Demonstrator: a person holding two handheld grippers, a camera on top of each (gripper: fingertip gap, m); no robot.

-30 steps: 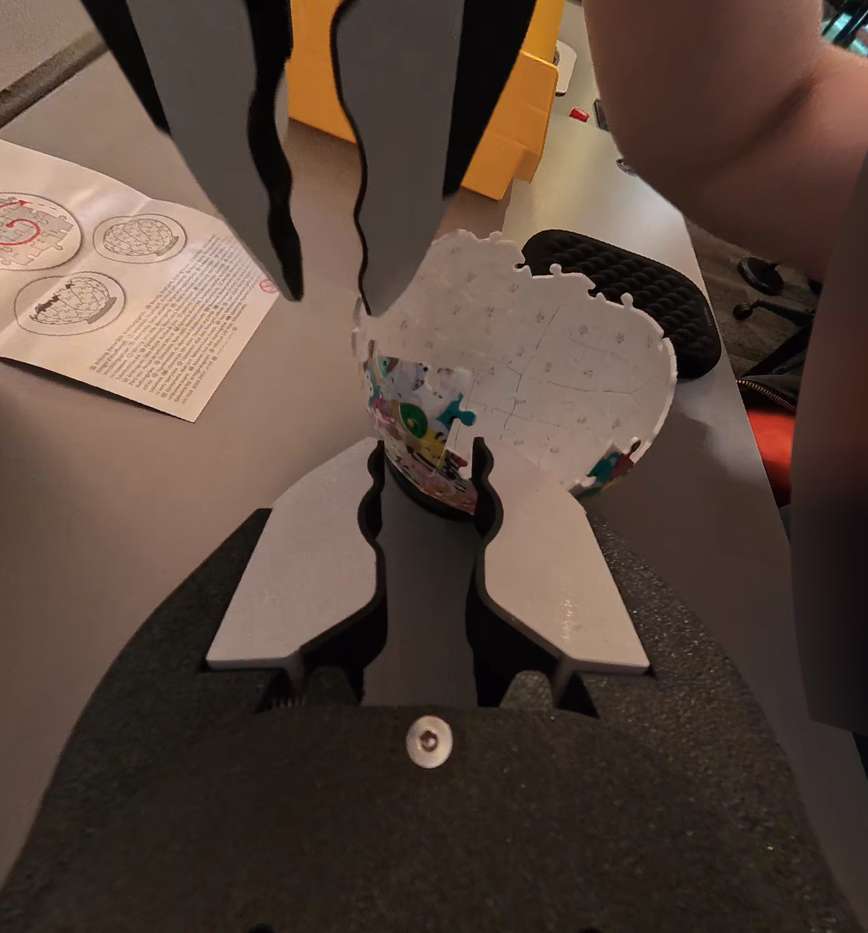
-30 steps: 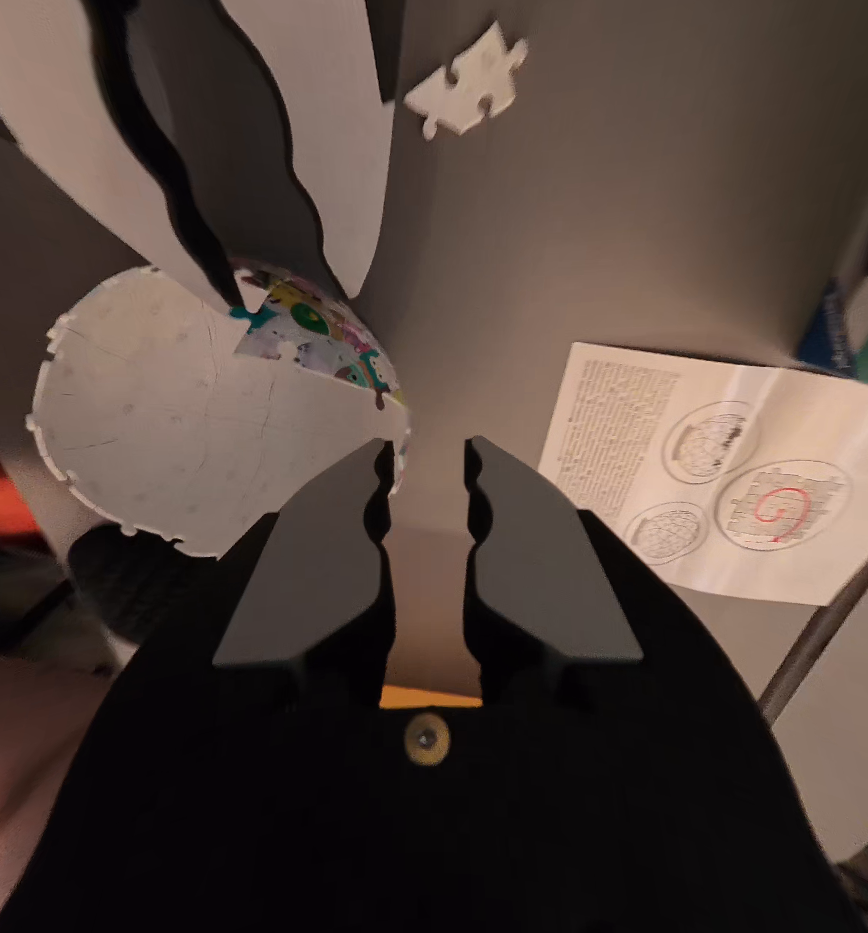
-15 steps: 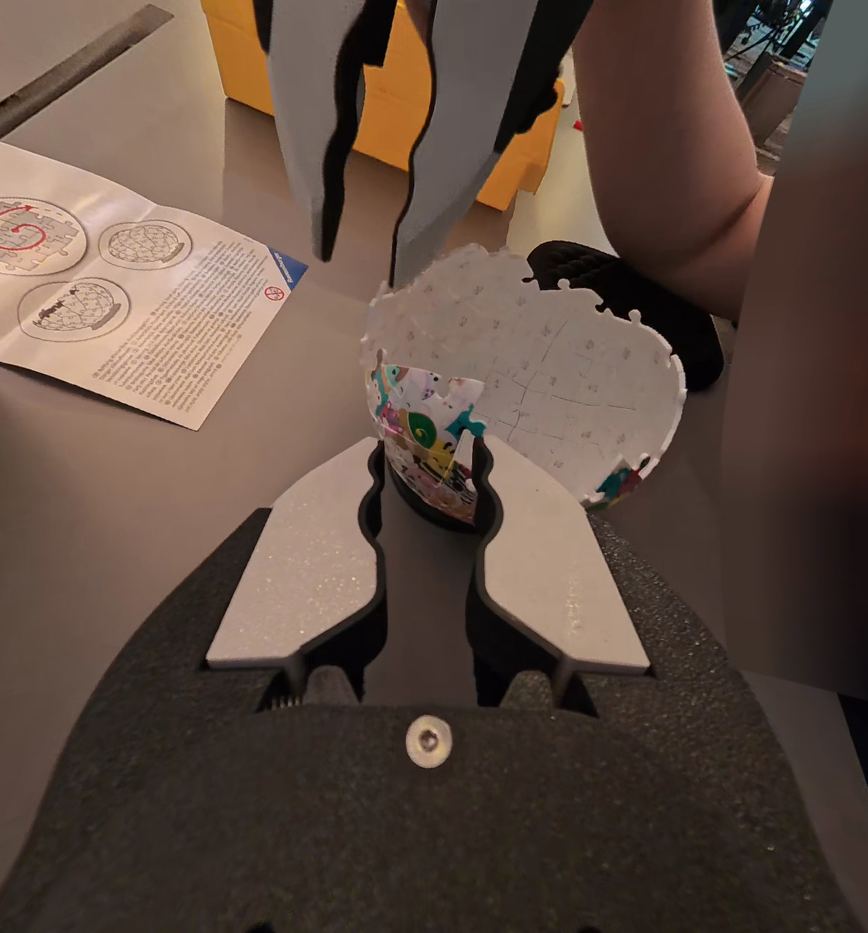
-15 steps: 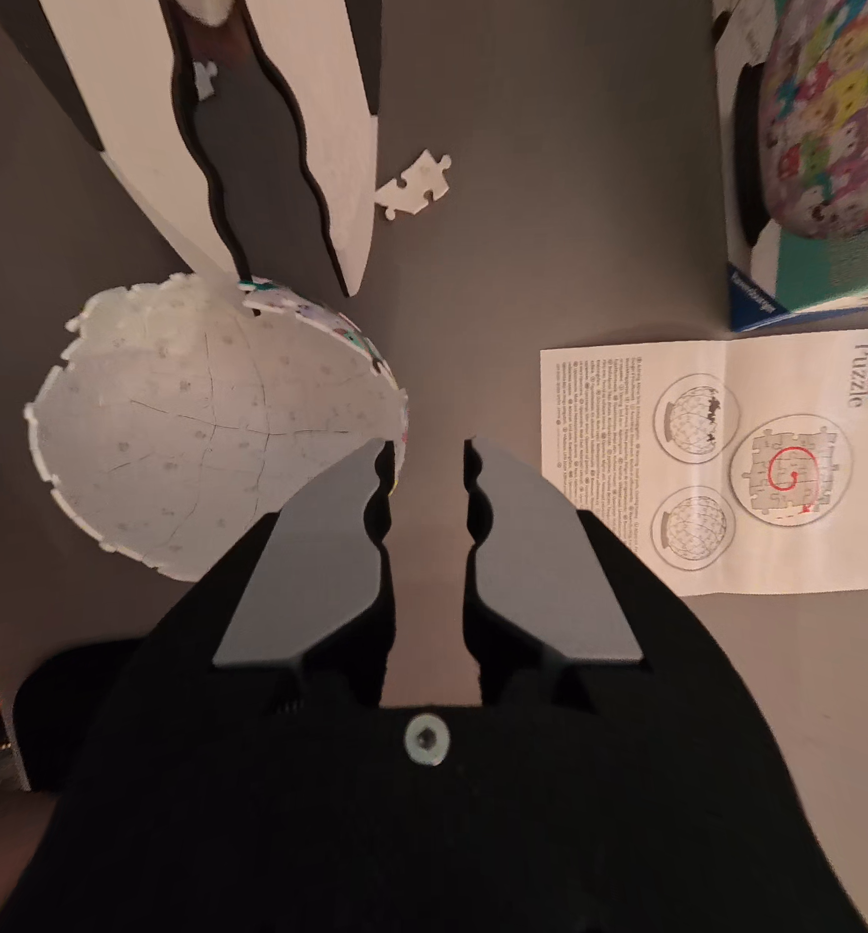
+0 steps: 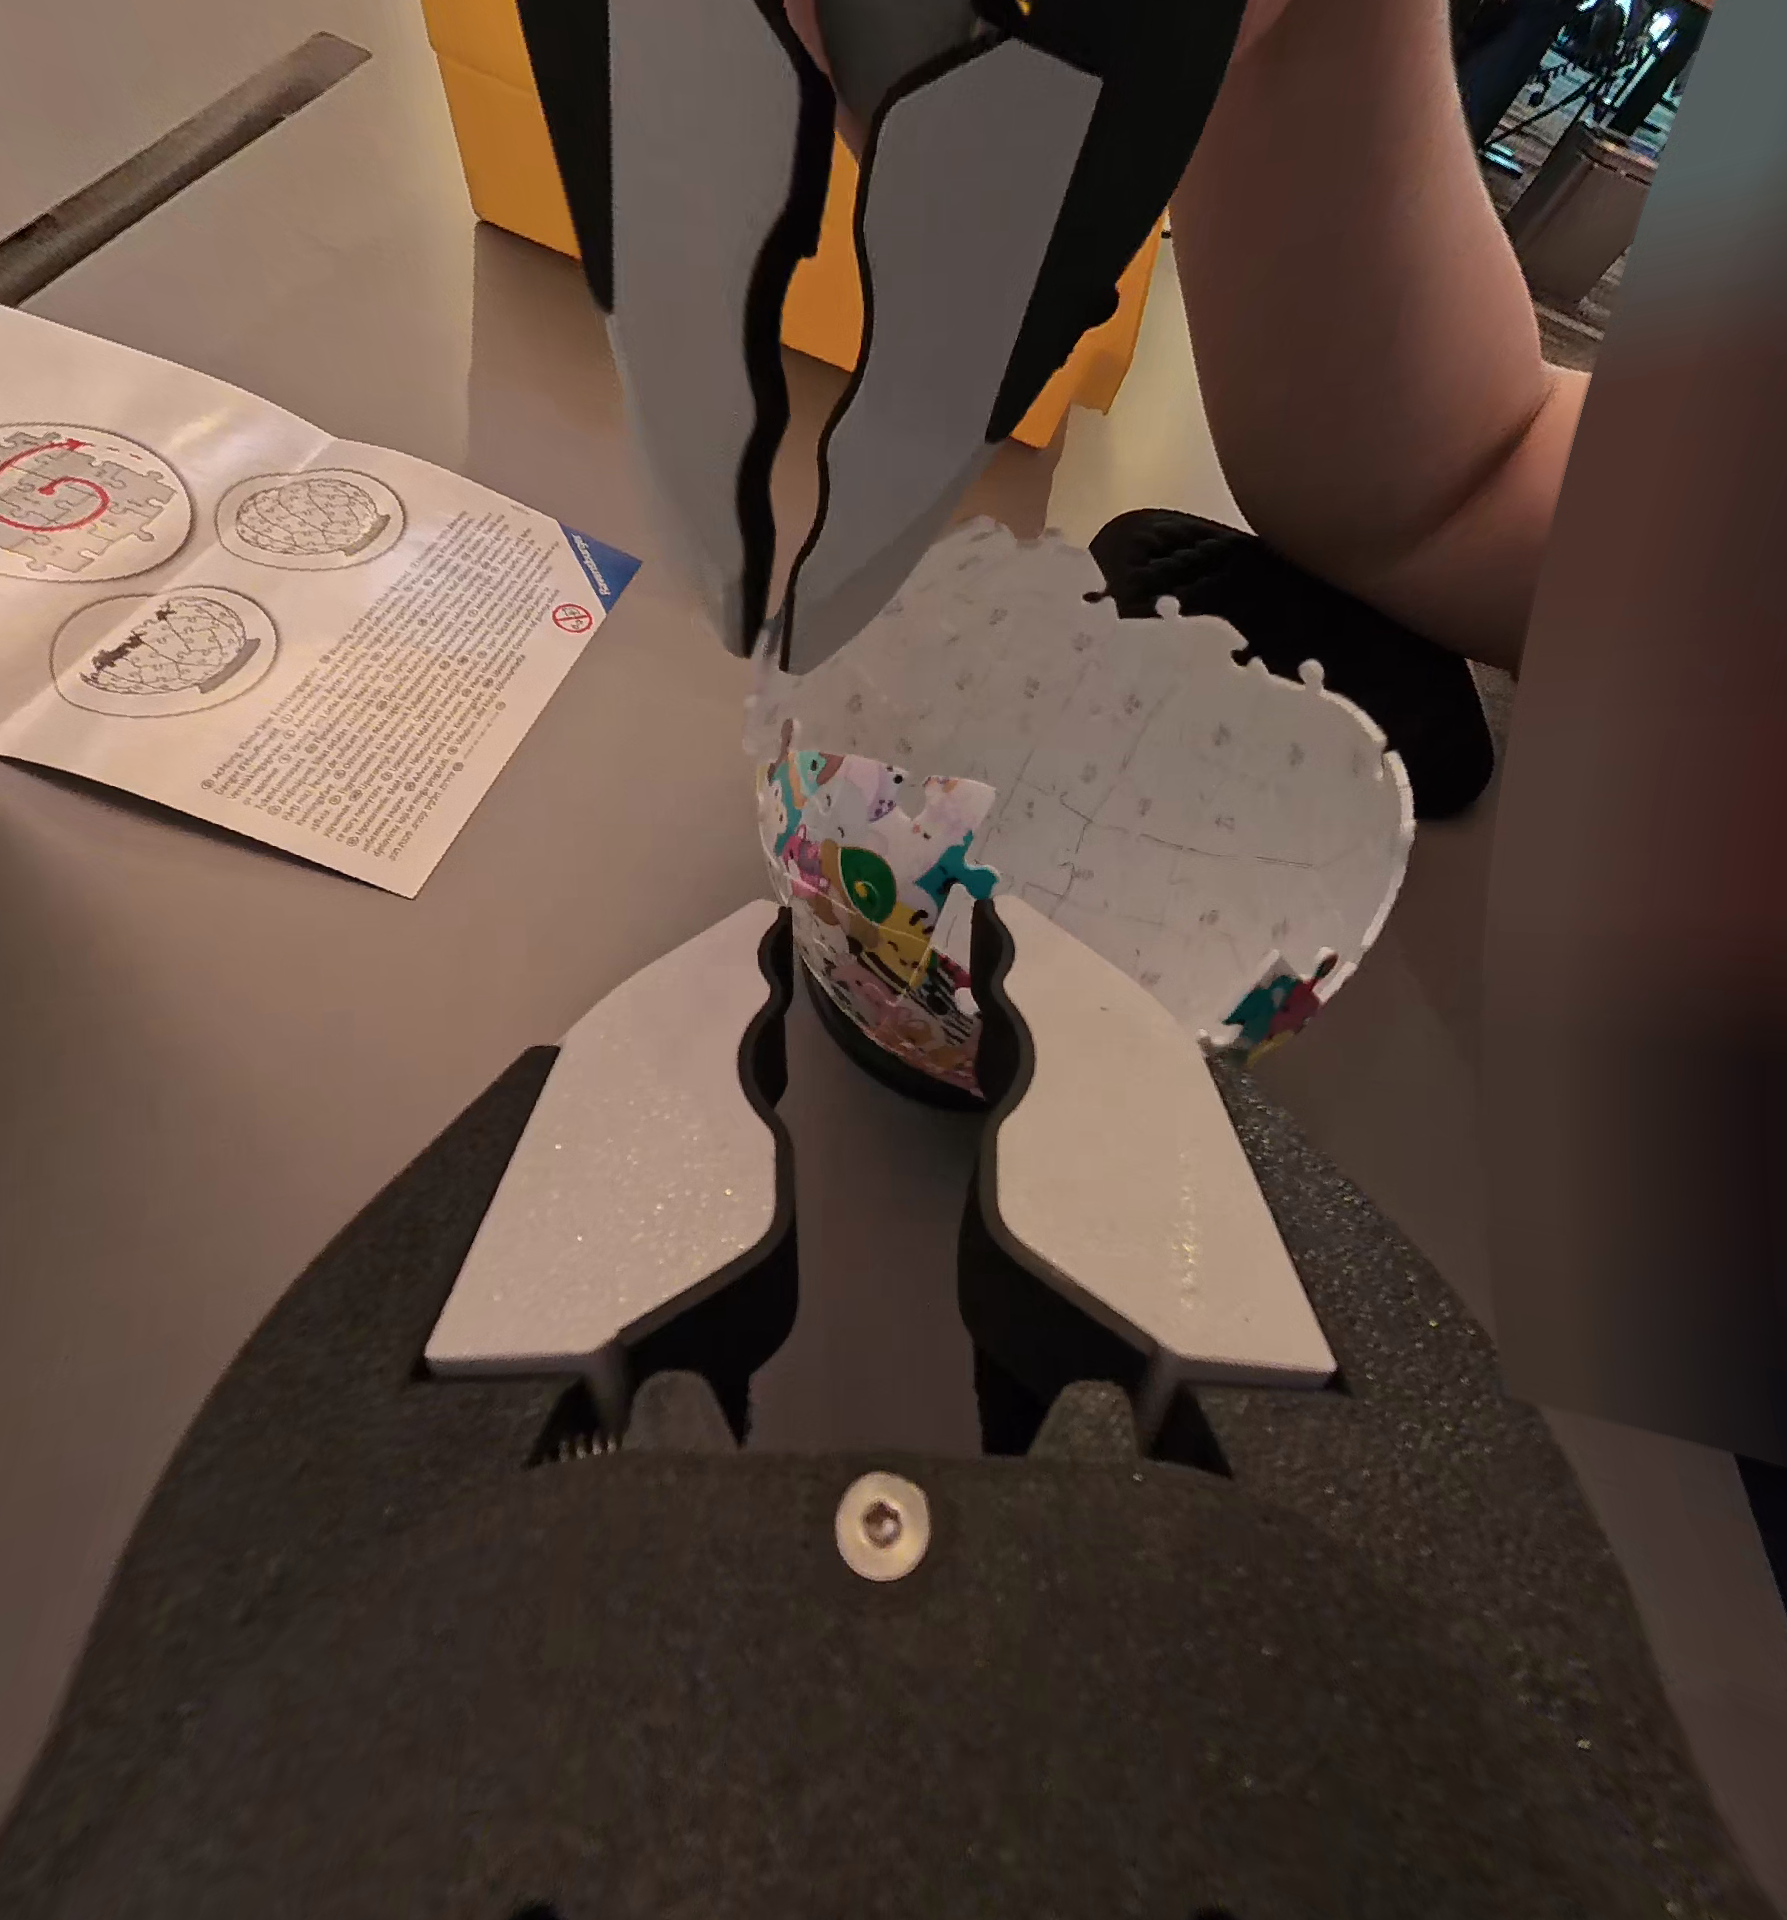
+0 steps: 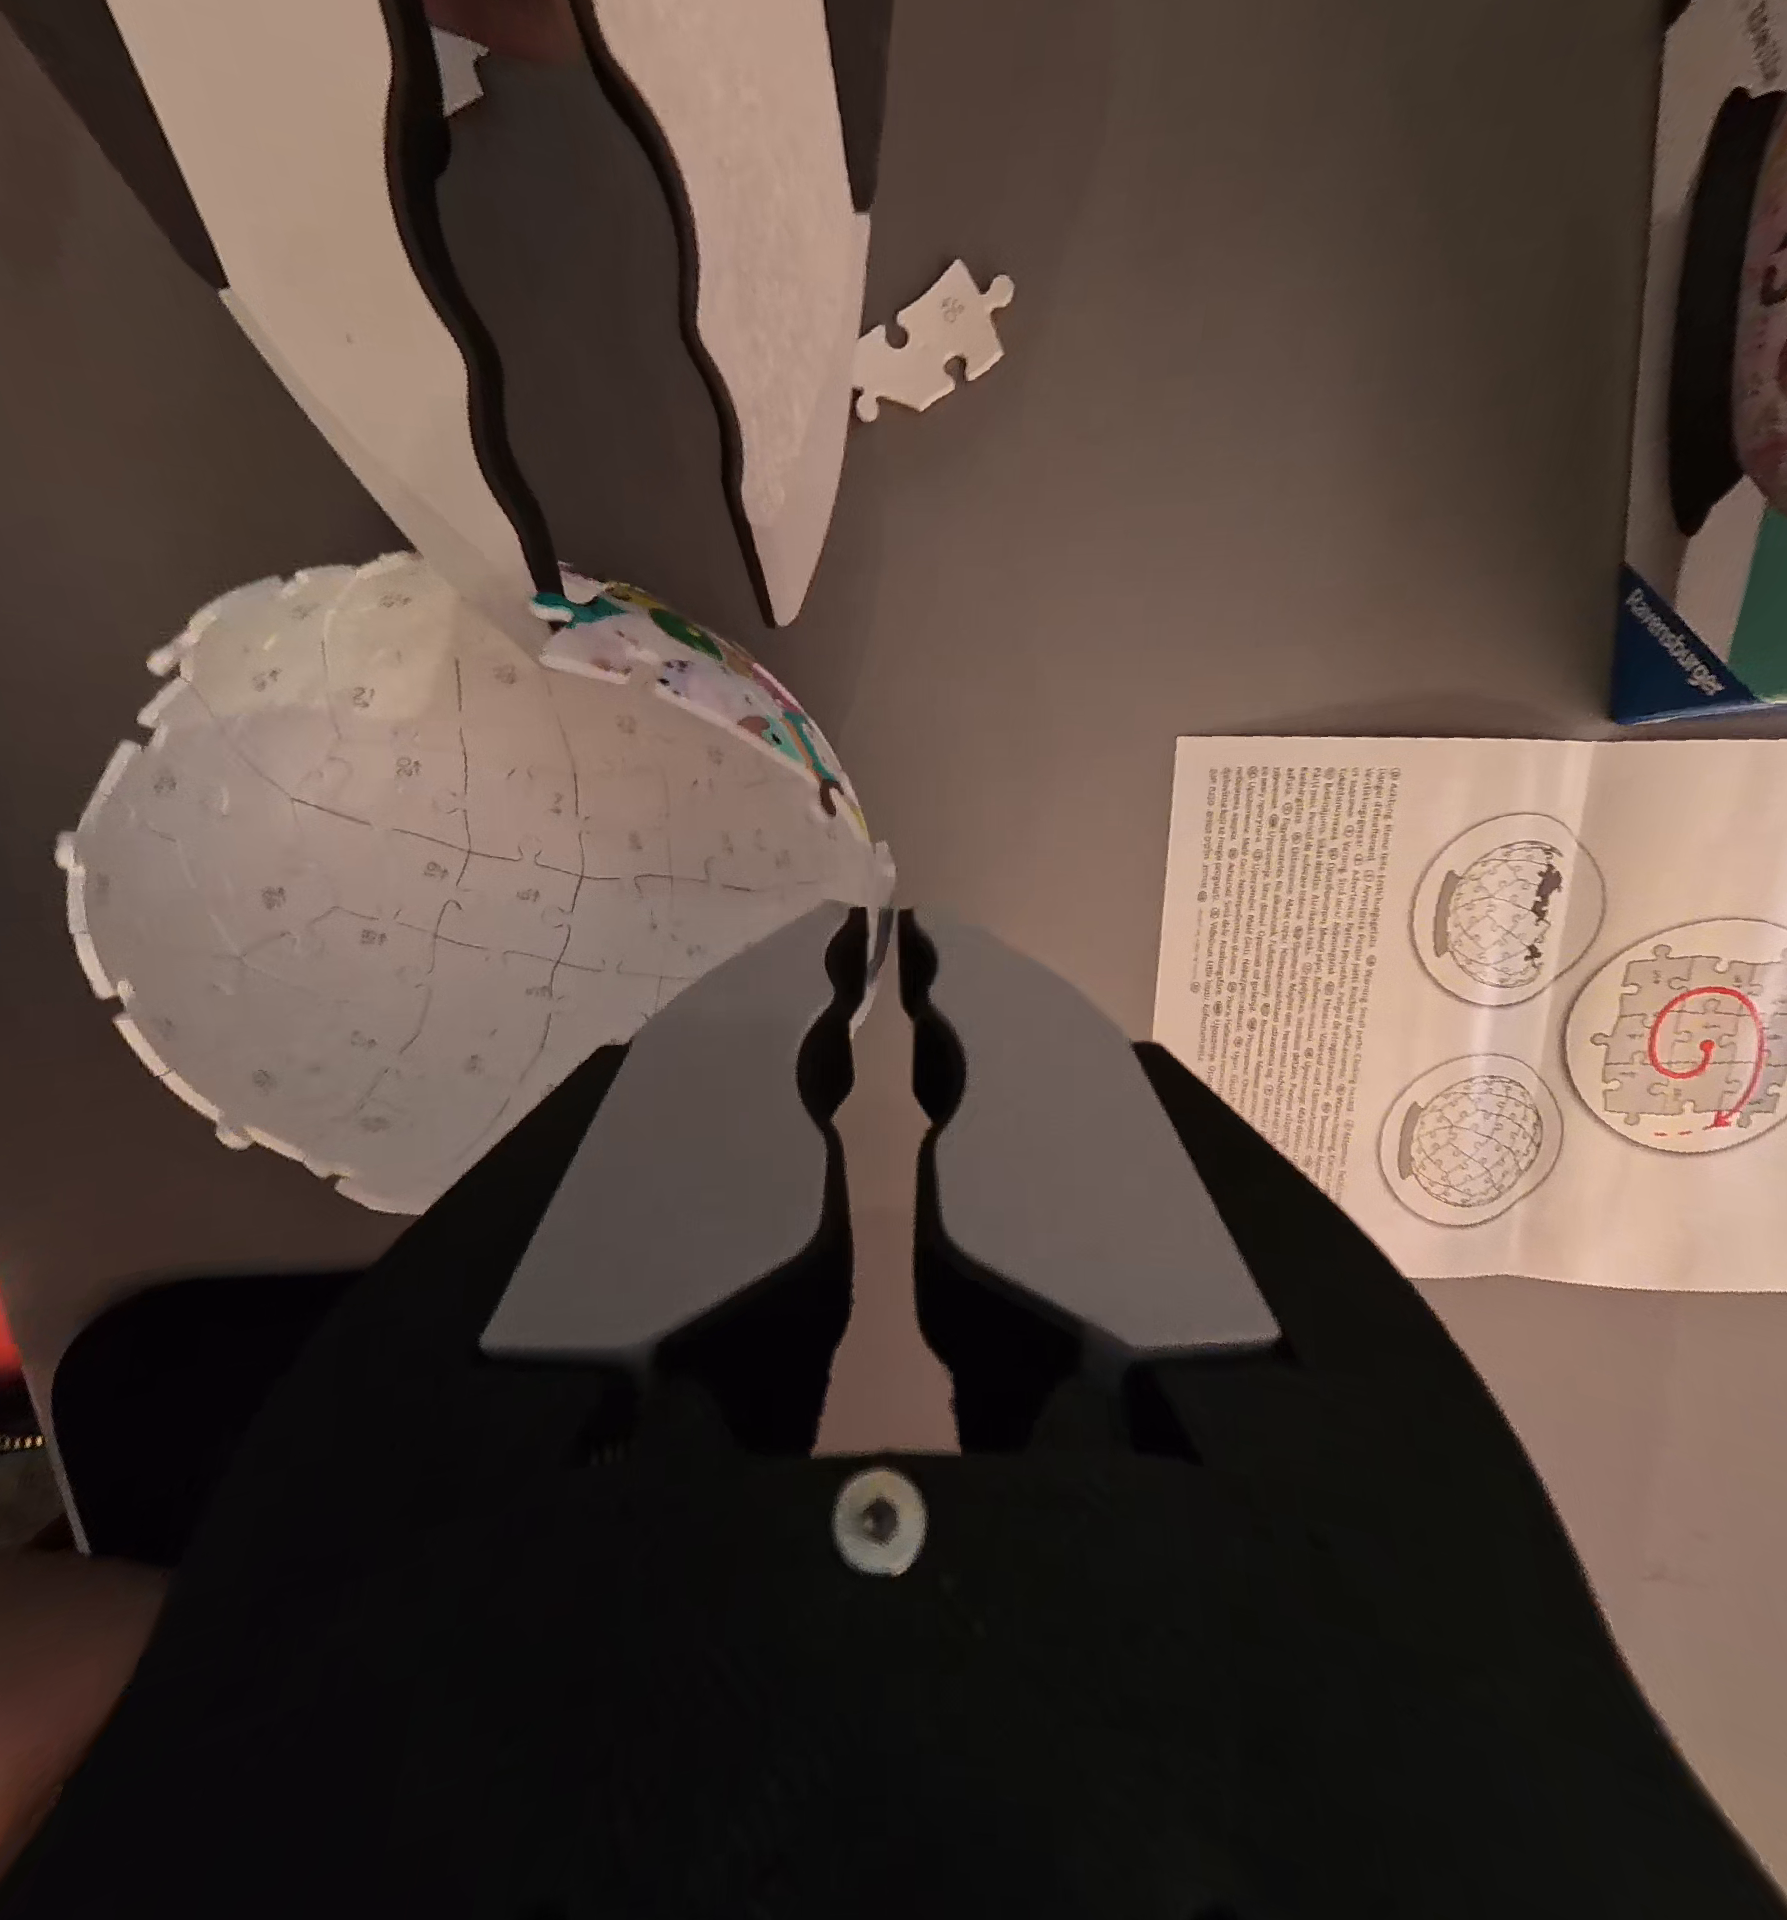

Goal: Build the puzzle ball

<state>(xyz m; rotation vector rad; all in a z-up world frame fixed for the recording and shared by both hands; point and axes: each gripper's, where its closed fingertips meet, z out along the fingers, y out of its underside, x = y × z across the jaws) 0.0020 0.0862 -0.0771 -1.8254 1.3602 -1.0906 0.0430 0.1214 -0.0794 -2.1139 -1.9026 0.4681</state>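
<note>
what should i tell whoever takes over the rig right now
Right gripper: pinched on the rim of the half-built white plastic puzzle ball shell.
Left gripper: open, fingers either side of the shell's colourful printed wall, low down.
Done: roughly half the ball.
Left: the rest of the ball. One loose white puzzle piece lies on the grey table beyond the shell.

Grey worktop [image 6: 1284, 416] bearing an unfolded instruction leaflet [image 6: 1554, 997] with three round diagrams, a printed box [image 6: 1762, 436] beyond it, a yellow box [image 5: 515, 135] and a black ribbed pad [image 5: 1315, 634] at the edge.
</note>
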